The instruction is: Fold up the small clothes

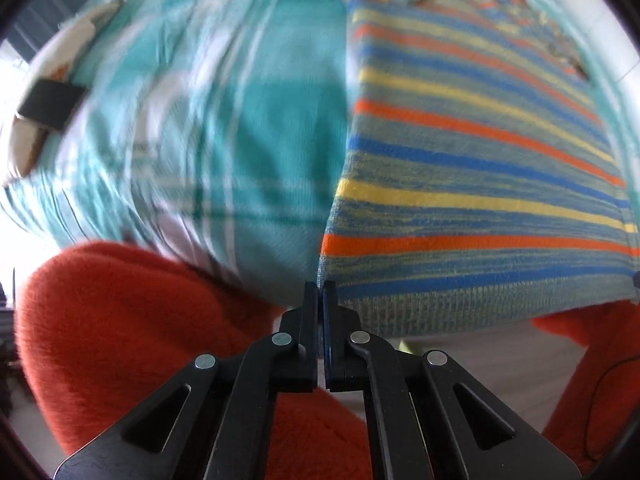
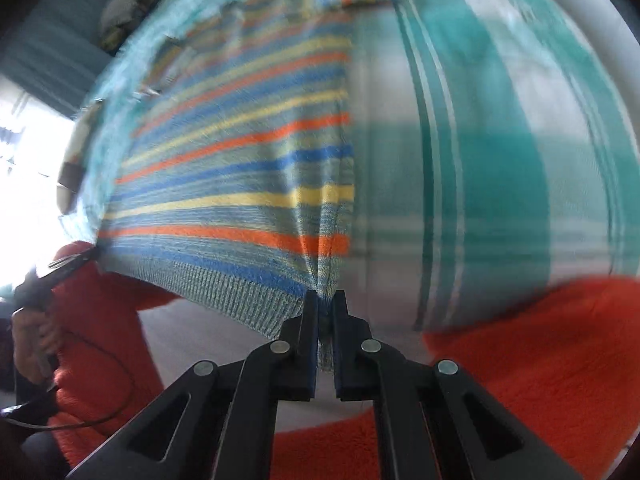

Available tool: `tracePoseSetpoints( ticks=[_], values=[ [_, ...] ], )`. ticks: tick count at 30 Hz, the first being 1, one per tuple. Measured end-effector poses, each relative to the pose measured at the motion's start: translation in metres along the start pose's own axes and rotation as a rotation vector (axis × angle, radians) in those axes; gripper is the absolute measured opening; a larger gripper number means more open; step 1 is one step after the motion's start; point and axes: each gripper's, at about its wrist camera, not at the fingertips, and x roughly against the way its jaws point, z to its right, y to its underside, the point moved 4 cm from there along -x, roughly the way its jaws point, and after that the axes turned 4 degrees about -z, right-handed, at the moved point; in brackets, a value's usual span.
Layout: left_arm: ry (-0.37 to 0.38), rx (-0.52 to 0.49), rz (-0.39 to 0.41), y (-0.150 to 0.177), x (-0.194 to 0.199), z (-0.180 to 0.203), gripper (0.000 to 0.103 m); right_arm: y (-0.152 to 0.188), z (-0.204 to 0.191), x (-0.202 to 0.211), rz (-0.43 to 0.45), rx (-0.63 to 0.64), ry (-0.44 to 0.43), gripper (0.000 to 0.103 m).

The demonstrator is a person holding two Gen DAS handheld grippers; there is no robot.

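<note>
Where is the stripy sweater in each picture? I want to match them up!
Left wrist view: the stripy sweater fills the right half; the left gripper pinches its bottom-left corner.
Right wrist view: the sweater fills the left and middle; the right gripper pinches its bottom-right corner, and the left gripper shows small at the far-left corner.
Shared landmark: the teal-and-white checked cloth under the sweater.

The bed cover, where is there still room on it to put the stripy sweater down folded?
Beside the striped sweater, the teal checked cover lies bare on the side away from it. In the right wrist view the bare part runs to the orange fleece. It is crowded at the hem, where the left gripper and right gripper pinch.
</note>
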Motion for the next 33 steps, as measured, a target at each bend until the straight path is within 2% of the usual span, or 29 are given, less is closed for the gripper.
tracePoseSetpoints(
  ticks=[5,7,10,11,12,13,14,15,17,18,21,25,28,33],
  values=[
    [-0.122,-0.01,-0.044,-0.012,-0.034,0.022,0.0,-0.008,0.005,-0.034,-0.046,-0.063,0.038,0.005],
    [-0.177,-0.024,-0.045,-0.018,-0.045,0.031,0.0,-0.015,0.004,-0.046,-0.045,-0.051,0.089,0.005],
    [-0.188,-0.006,-0.034,-0.021,-0.045,0.038,0.003,-0.019,0.0,-0.054,-0.042,-0.061,0.11,0.009],
    [-0.178,0.006,-0.03,-0.022,-0.04,0.039,0.014,-0.019,-0.003,-0.052,-0.031,-0.058,0.113,0.025],
    [-0.16,0.029,-0.016,-0.022,-0.031,0.035,0.025,-0.017,-0.006,-0.045,-0.017,-0.058,0.135,0.053],
    [-0.139,0.065,0.025,-0.022,-0.019,0.026,0.057,-0.016,-0.009,-0.033,0.021,-0.056,0.183,0.067],
    [-0.128,0.096,0.075,-0.021,-0.007,0.018,0.084,-0.015,-0.015,-0.017,0.083,-0.047,0.238,0.083],
    [-0.128,0.127,0.138,-0.021,0.01,0.013,0.09,-0.014,-0.026,0.001,0.157,-0.032,0.311,0.083],
    [-0.127,0.159,0.245,-0.021,0.043,0.008,0.092,-0.014,-0.036,0.03,0.259,-0.014,0.412,0.083],
    [-0.12,0.167,0.268,-0.023,0.054,0.007,0.092,-0.016,-0.041,0.046,0.31,-0.016,0.44,0.083],
    [-0.089,0.186,0.333,-0.019,0.069,0.022,0.092,-0.022,-0.041,0.07,0.371,-0.022,0.483,0.083],
    [-0.102,0.14,0.39,-0.046,0.089,0.026,0.092,-0.027,-0.049,0.091,0.434,0.012,0.56,0.083],
    [-0.113,0.104,0.425,-0.045,0.103,0.04,0.092,-0.032,-0.054,0.105,0.466,0.015,0.589,0.083],
    [-0.104,0.091,0.434,-0.038,0.11,0.042,0.092,-0.022,-0.054,0.127,0.51,0.011,0.642,0.083]
  ],
)
